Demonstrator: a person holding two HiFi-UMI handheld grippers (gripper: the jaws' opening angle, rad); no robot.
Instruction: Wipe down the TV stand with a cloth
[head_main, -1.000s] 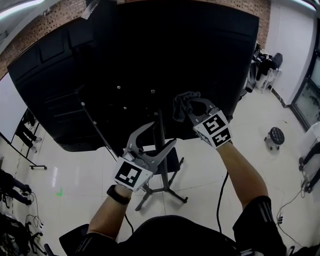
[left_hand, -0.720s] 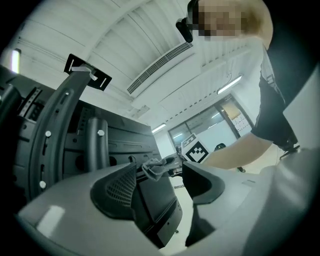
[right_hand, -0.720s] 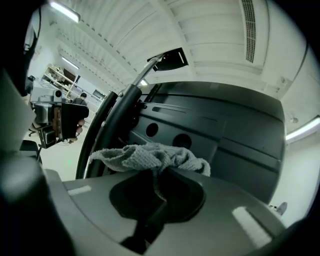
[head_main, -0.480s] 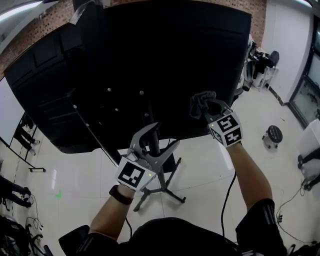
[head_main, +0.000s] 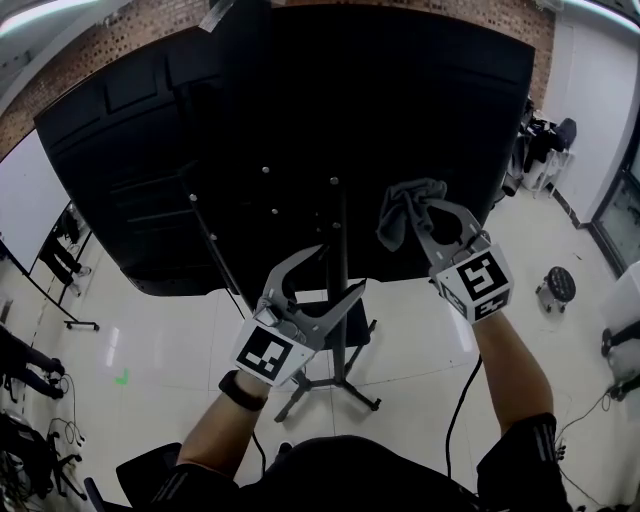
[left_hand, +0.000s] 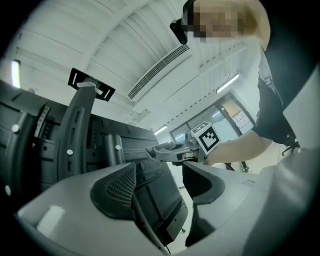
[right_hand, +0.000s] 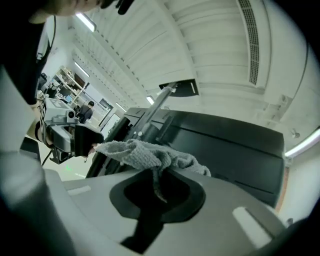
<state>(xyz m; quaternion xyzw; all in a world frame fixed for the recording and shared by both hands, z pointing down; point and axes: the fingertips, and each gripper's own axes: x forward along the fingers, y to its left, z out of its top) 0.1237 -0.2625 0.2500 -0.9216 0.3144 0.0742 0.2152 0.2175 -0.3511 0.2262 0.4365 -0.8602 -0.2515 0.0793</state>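
Note:
The TV's black back panel (head_main: 300, 120) fills the top of the head view, carried on a black stand pole (head_main: 341, 300) with a wheeled base (head_main: 330, 385). My right gripper (head_main: 428, 205) is shut on a grey cloth (head_main: 400, 215), held against the panel's lower right part. In the right gripper view the cloth (right_hand: 145, 155) bunches over the closed jaws of the right gripper (right_hand: 157, 185), with the panel (right_hand: 225, 145) behind. My left gripper (head_main: 340, 268) stands open beside the pole, holding nothing. In the left gripper view the left gripper (left_hand: 172, 180) frames the panel's lower edge (left_hand: 160, 200).
White tiled floor lies below the TV. A small round stool (head_main: 558, 285) stands at the right, and a black cable (head_main: 455, 400) trails by my right arm. Racks and gear (head_main: 60, 260) stand at the far left, with chairs and cables at the edges.
My right gripper has carried the cloth to the right along the panel's lower part. The left gripper has stayed open near the pole.

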